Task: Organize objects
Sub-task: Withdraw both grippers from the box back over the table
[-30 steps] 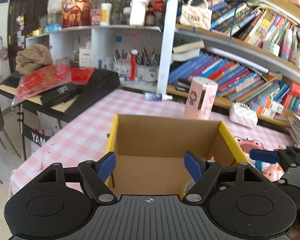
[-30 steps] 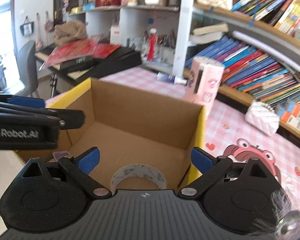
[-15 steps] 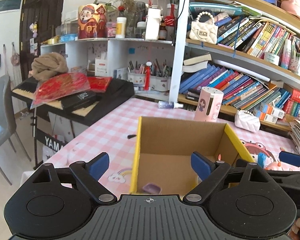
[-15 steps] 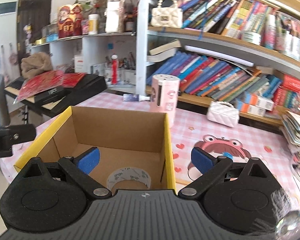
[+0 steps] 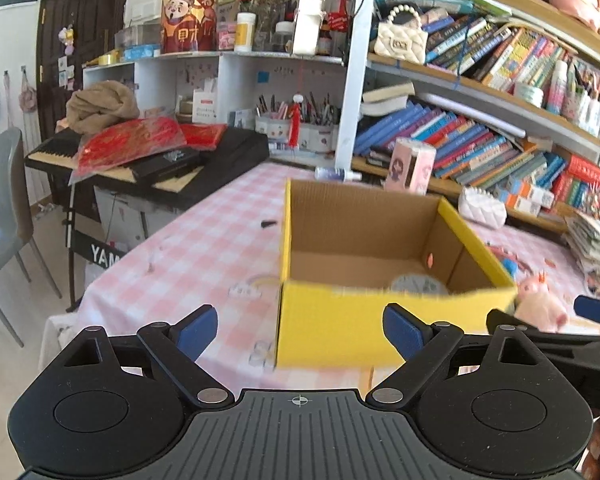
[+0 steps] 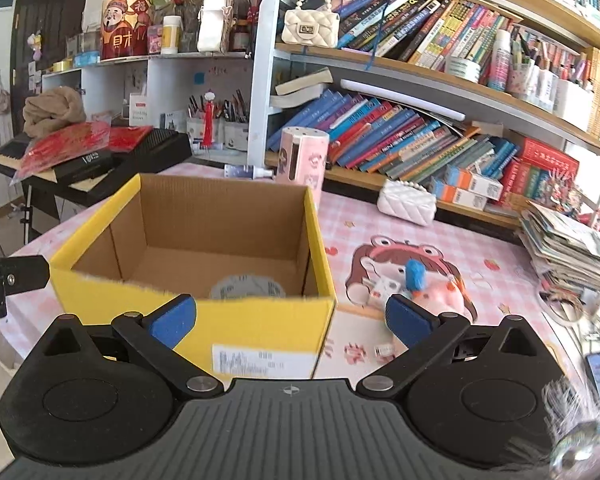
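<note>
open yellow cardboard box (image 6: 204, 312) with a brown inside, ahead of both sets of jaws on the pink checked tablecloth (image 5: 188, 256): judged light and stiff, best held by a wall rim. grey roll of tape (image 6: 247, 289) on its floor: light, rigid. pink plush toy (image 6: 446, 294) beyond the right gripper (image 6: 290, 316): soft, squeezable. left gripper (image 5: 298, 326) and right gripper both spread, holding nothing.
</note>
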Demonstrator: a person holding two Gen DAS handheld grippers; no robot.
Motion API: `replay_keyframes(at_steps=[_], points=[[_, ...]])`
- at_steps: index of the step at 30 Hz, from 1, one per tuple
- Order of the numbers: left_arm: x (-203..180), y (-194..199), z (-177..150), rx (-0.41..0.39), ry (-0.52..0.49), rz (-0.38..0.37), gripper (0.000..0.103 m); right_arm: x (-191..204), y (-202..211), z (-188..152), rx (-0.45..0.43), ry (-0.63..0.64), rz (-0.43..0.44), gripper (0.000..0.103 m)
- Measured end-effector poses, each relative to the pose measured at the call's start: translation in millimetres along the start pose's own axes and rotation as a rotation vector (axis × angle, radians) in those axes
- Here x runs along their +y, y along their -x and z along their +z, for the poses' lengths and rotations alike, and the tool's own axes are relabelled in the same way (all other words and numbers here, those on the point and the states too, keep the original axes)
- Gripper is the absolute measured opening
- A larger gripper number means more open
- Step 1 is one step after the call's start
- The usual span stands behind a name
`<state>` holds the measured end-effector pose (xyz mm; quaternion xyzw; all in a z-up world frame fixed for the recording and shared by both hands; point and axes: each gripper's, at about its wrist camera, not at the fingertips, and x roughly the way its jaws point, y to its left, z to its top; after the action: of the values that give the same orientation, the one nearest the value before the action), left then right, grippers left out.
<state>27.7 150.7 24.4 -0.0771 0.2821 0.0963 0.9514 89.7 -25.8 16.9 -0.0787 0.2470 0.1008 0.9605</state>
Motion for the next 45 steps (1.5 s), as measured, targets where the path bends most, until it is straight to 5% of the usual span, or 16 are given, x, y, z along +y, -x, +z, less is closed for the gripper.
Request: replay_keyframes(at_steps=[10, 26, 45], points=[[1.1, 32.2, -35.3, 0.045, -0.043, 0.024, 0.096, 3.5, 45.0, -38.9, 0.039, -0.024, -0.026, 0.103], [-12.2, 53.7, -69.2, 0.114, -0.106, -0.061, 0.096, -1.9, 90.7, -83.7, 0.099, -0.071, -0.066, 0.103], [-65.0, 34.7, -64.1, 0.143, -0.218, -0.206, 0.096, -56.1, 96.7, -97.2, 0.156, -0.187, -0.239, 0.103]])
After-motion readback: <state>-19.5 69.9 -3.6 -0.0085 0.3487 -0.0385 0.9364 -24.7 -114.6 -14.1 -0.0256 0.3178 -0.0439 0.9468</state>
